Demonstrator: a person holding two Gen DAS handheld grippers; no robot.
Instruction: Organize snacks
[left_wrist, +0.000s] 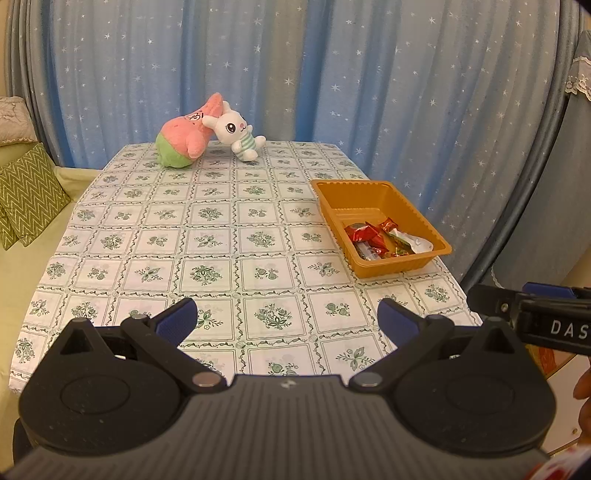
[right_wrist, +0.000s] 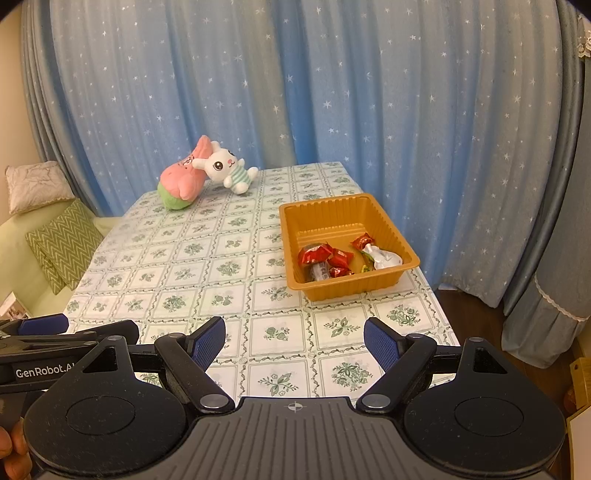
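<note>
While I am holding both grippers low over the near end of the table (left_wrist: 147, 236), nothing is sitting between either pair of fingers. My left gripper (left_wrist: 286, 319) is standing with its blue pads wide apart over the flower-patterned tablecloth (right_wrist: 207, 266); my right gripper (right_wrist: 294, 341) is doing the same, jaws spread and empty. The two tools are hovering side by side, each one's edge showing in the other's view.

The orange tray (right_wrist: 332, 206) is resting at the table's right side, ahead of my right gripper. The snacks are lying inside it, bunched at the near end: red-wrapped candies (right_wrist: 325, 256) on the left, a white wrapper (right_wrist: 384, 258) on the right. The tray's far half is showing bare plastic.

At the far left corner, a pink star plush (left_wrist: 184, 134) is leaning over, touching a white bunny plush (left_wrist: 236, 133). A blue star-print curtain (left_wrist: 369, 74) is hanging behind. Green zigzag cushions (left_wrist: 26, 192) are sitting off the table's left.
</note>
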